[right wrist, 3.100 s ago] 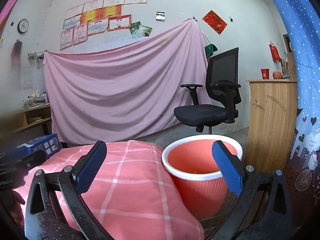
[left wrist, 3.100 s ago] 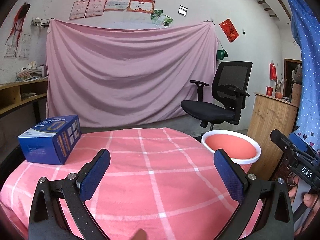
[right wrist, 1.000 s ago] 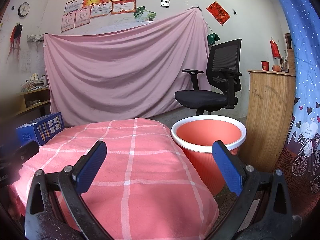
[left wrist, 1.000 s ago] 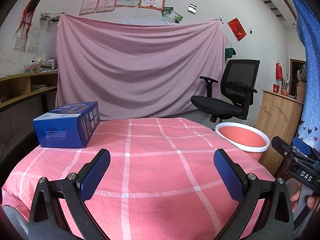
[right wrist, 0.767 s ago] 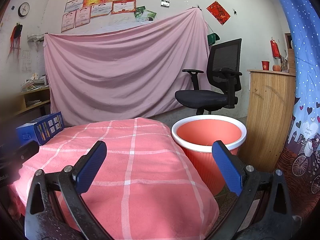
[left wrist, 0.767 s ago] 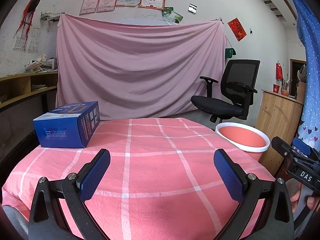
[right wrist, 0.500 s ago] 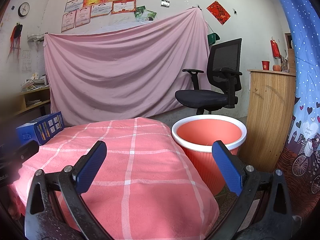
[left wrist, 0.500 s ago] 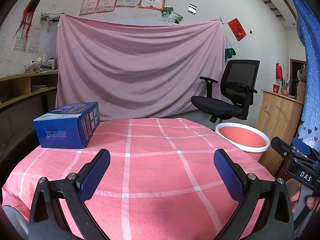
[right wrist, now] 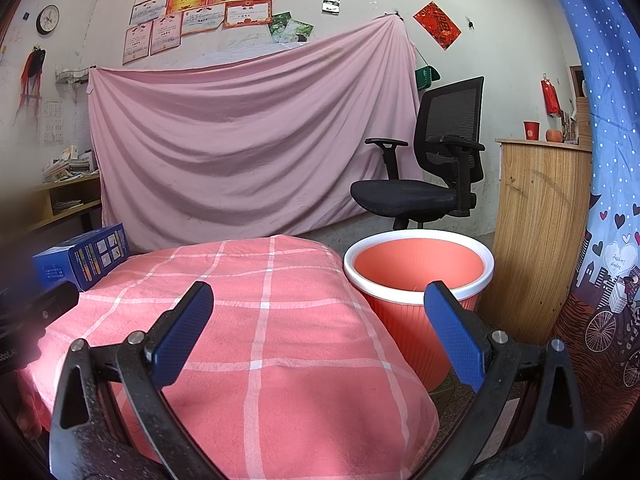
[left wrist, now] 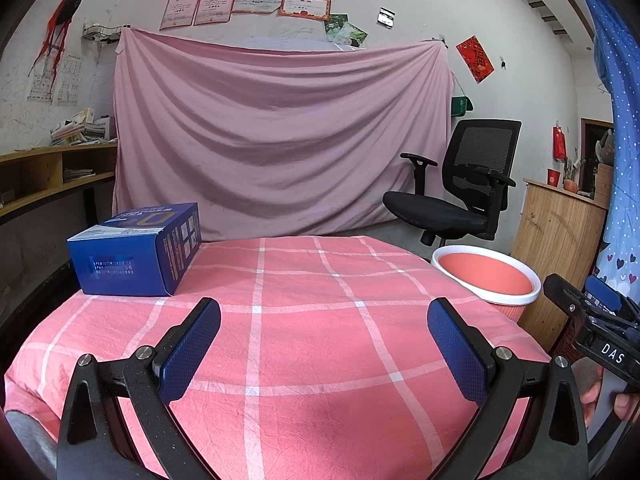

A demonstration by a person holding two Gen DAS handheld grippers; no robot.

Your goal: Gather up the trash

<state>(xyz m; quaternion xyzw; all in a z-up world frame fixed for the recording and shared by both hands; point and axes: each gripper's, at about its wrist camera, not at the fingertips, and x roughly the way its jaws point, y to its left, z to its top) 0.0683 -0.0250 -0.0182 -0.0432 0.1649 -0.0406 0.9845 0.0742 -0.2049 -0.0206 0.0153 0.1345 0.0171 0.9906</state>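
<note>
A blue cardboard box (left wrist: 136,248) lies at the far left of the table with the pink checked cloth (left wrist: 304,320); the right wrist view shows the box (right wrist: 86,258) at its left edge. An orange bin with a white rim (right wrist: 418,280) stands on the floor just right of the table, and the bin (left wrist: 486,274) also shows in the left wrist view. My left gripper (left wrist: 324,340) hovers open over the table's near side, nothing between its fingers. My right gripper (right wrist: 318,330) is open too, over the table's right edge beside the bin.
A black office chair (left wrist: 456,196) stands behind the bin, and a wooden cabinet (right wrist: 536,232) is to its right. A pink sheet (left wrist: 280,140) hangs on the back wall. Wooden shelves (left wrist: 44,184) run along the left. A blue curtain (right wrist: 608,160) hangs at the far right.
Over three seconds both views rose and pulled back, showing more of the table. In the last second nothing has visibly moved; both grippers stayed open.
</note>
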